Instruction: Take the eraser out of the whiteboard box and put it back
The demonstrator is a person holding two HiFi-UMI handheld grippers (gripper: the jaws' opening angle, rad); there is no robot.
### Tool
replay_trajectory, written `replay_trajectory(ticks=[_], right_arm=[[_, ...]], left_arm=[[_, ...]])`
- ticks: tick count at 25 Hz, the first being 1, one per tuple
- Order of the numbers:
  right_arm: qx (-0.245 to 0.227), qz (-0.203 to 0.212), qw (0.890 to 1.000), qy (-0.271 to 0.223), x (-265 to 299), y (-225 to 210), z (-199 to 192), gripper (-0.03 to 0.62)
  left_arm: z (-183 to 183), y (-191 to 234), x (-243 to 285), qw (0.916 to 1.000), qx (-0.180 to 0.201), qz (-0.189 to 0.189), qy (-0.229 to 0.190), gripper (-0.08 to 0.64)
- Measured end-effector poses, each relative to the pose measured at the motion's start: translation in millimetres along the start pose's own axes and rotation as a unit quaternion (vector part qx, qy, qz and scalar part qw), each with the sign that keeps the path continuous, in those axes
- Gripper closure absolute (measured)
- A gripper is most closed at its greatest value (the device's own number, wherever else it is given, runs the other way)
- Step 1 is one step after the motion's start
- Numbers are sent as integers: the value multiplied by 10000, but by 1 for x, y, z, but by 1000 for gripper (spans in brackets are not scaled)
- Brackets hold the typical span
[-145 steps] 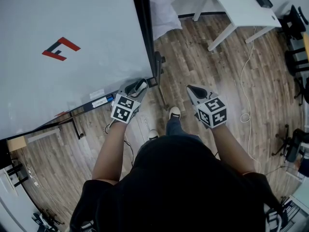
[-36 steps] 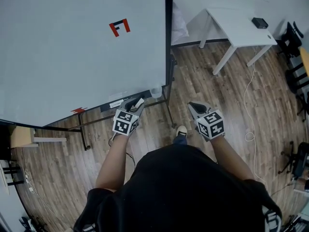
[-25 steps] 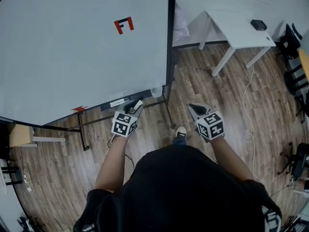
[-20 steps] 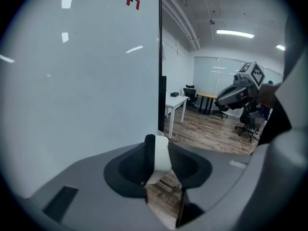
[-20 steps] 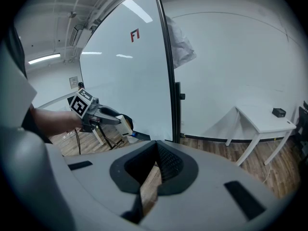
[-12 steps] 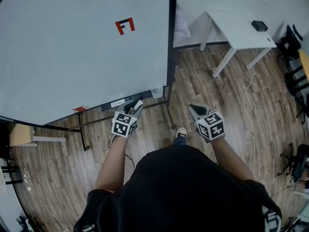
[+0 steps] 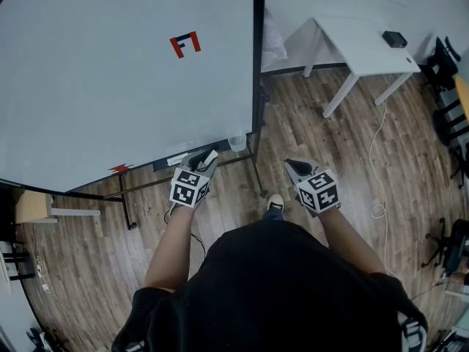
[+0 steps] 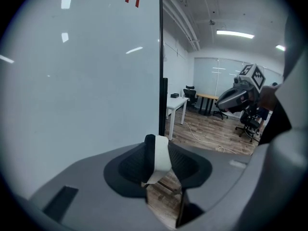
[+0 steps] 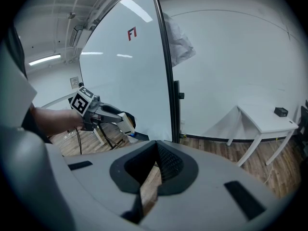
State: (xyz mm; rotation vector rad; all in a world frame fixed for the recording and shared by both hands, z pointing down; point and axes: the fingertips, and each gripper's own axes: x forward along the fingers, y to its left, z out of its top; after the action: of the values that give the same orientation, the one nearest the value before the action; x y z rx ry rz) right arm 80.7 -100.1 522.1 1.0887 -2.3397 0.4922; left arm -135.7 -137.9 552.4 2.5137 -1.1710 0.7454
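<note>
The eraser [image 8: 158,159], white with a dark face, stands on end between the pads of the left claw [image 7: 203,157], which pinches it from both sides. It is out of the box [image 7: 237,140], a small pale container at the lower right corner of the whiteboard [image 7: 110,86]. From the head view the eraser hangs just near and left of that box, in front of the board's bottom rail. The right gripper view shows it the same way, held off the board's surface.

The right claw [image 9: 155,148] is pressed together at the tips, with nothing in it. It is held over the wood floor [image 7: 308,123], to the right of the board's black edge post and well apart from the left claw.

High on the board is a red-and-black mark [image 7: 185,44]. Far right stands a white worktop [image 7: 363,39] with a small black thing [image 7: 396,38] on it. A white cable [image 7: 375,123] trails across the floor below it. A shoe [image 7: 275,201] shows between the two claws.
</note>
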Motion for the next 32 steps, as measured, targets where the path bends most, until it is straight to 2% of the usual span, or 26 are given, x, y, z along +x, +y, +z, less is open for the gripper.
replay_trajectory(ticks=[17, 32], right_arm=[[51, 89, 9999, 78, 19, -31, 5, 598], [116, 200, 9995, 207, 38, -57, -4, 598]], left_arm=[[52, 10, 42, 9997, 92, -76, -196, 410], [69, 2, 87, 9994, 109, -306, -91, 410]])
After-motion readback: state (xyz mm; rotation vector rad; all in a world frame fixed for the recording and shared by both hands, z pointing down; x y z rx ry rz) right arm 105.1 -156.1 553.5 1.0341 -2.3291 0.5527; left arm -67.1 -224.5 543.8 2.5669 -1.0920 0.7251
